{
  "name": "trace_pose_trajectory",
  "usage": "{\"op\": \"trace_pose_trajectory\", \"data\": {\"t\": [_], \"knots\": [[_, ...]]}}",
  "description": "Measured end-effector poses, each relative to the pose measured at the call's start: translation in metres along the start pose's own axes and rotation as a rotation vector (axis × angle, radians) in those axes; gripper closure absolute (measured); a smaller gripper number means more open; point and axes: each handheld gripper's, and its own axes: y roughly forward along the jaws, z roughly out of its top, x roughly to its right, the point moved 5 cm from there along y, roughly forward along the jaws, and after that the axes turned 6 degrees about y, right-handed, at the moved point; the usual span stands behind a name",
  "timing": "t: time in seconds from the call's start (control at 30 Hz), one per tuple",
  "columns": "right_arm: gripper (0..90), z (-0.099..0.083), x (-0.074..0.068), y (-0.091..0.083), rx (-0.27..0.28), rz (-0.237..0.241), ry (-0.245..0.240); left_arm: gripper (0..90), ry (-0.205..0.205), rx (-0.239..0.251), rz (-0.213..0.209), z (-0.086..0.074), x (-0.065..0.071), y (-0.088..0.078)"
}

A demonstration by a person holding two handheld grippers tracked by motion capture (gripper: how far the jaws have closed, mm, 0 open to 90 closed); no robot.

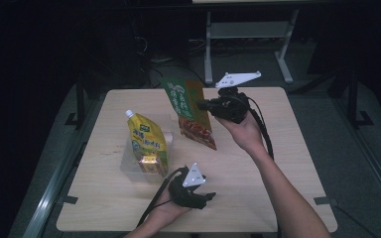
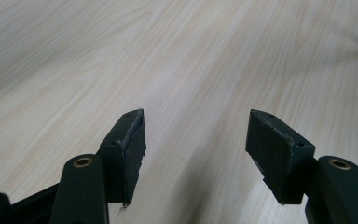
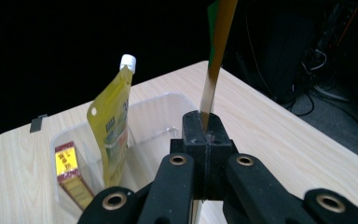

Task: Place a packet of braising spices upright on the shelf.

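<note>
A flat green and orange food packet (image 1: 192,111) hangs tilted above the back middle of the table, my right gripper (image 1: 203,105) shut on its right edge. In the right gripper view the packet (image 3: 213,70) shows edge-on, rising from between the closed jaws of the right gripper (image 3: 205,128). A yellow spout pouch (image 1: 146,140) with a white cap stands in a clear plastic container (image 1: 126,159), a small yellow box (image 1: 151,165) beside it. My left gripper (image 1: 209,197) lies low near the front edge, open. Only bare wood lies between the jaws of the left gripper (image 2: 196,135).
The light wooden table (image 1: 278,163) has bare room on its right half and along the front. In the right gripper view the clear container (image 3: 168,99) sits just beyond the jaws, with the pouch (image 3: 109,135) and box (image 3: 70,168) inside. Dark floor, cables and a metal stand lie behind the table.
</note>
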Motion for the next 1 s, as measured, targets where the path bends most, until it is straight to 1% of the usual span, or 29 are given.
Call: {"op": "trace_pose_trajectory", "data": {"t": [0.07, 0.13, 0.17, 0.27, 0.47, 0.57, 0.63, 0.7, 0.73, 0.77, 0.8, 0.83, 0.87, 0.9, 0.93, 1.0], "knots": [[90.0, 0.003, -0.004, 0.004, 0.005, 0.012, -0.002, 37.2, -0.004, 0.009, -0.001, -0.001, 0.001, 0.0], [90.0, 0.005, -0.005, 0.006, 0.009, 0.011, -0.01, 37.0, -0.003, 0.008, -0.008, -0.001, 0.001, 0.0], [90.0, 0.008, -0.008, 0.009, 0.017, 0.02, -0.011, 37.0, -0.004, 0.008, -0.007, -0.001, 0.002, 0.0], [90.0, 0.013, -0.012, 0.016, 0.023, 0.03, -0.025, 36.9, 0.006, 0.006, -0.008, -0.002, 0.002, 0.001], [90.0, 0.02, -0.017, 0.025, 0.033, 0.039, -0.027, 36.8, 0.0, 0.013, -0.016, -0.002, 0.004, 0.003], [90.0, 0.022, -0.022, 0.04, 0.025, 0.06, -0.036, 36.4, -0.002, 0.025, -0.02, -0.001, 0.005, 0.002], [90.0, 0.022, -0.023, 0.049, 0.018, 0.059, -0.044, 36.0, 0.001, 0.026, -0.021, -0.001, 0.004, 0.001], [90.0, 0.019, -0.025, 0.059, 0.005, 0.074, -0.042, 35.9, 0.002, 0.021, -0.02, -0.002, 0.004, 0.001], [90.0, 0.019, -0.025, 0.064, -0.002, 0.078, -0.049, 35.9, 0.002, 0.021, -0.02, -0.002, 0.004, 0.001], [90.0, 0.018, -0.026, 0.068, -0.006, 0.079, -0.043, 35.9, 0.006, 0.016, -0.021, -0.003, 0.003, 0.001], [90.0, 0.017, -0.026, 0.072, -0.008, 0.085, -0.043, 35.9, -0.001, 0.018, -0.023, -0.003, 0.003, 0.001], [90.0, 0.017, -0.026, 0.072, -0.008, 0.085, -0.043, 35.9, -0.001, 0.018, -0.023, -0.003, 0.003, 0.001], [90.0, 0.016, -0.026, 0.081, -0.005, 0.098, -0.033, 35.9, 0.002, 0.015, -0.021, -0.003, 0.003, 0.001], [90.0, 0.016, -0.026, 0.081, -0.005, 0.098, -0.033, 35.9, 0.002, 0.015, -0.021, -0.003, 0.003, 0.001], [90.0, 0.015, -0.025, 0.088, -0.002, 0.111, -0.018, 35.9, -0.003, 0.02, -0.019, -0.003, 0.003, 0.0], [90.0, 0.014, -0.026, 0.096, 0.003, 0.119, -0.01, 35.9, -0.006, 0.024, -0.019, -0.003, 0.003, 0.0]]}}
